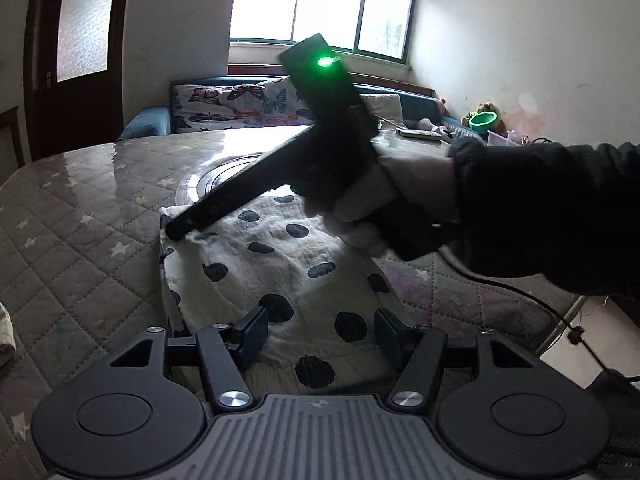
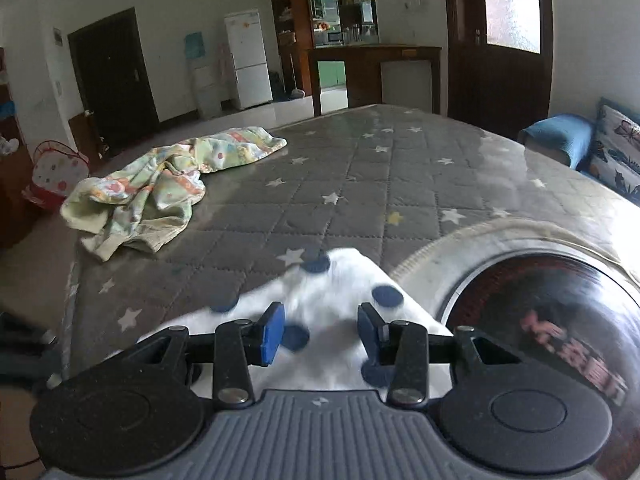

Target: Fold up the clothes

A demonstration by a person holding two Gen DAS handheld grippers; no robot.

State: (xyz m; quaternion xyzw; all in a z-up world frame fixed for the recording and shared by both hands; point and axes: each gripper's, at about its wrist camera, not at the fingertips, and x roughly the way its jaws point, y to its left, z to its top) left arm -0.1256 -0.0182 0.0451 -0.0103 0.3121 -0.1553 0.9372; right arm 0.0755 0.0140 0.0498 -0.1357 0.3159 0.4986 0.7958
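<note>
A white cloth with dark blue dots lies partly folded on the grey quilted table cover. My left gripper hovers over the cloth's near edge, jaws apart, pads clear of the fabric. A gloved hand holds my right gripper, whose tip rests at the cloth's far left corner, where the fabric bunches. In the right wrist view that gripper stands open over the blurred dotted cloth, with the fabric under the pads and not pinched.
A crumpled pastel garment lies at the table's far left corner. A round dark inset with a pale ring sits in the table beside the cloth. A sofa with a butterfly cushion stands beyond the table. A black cable hangs from the right hand.
</note>
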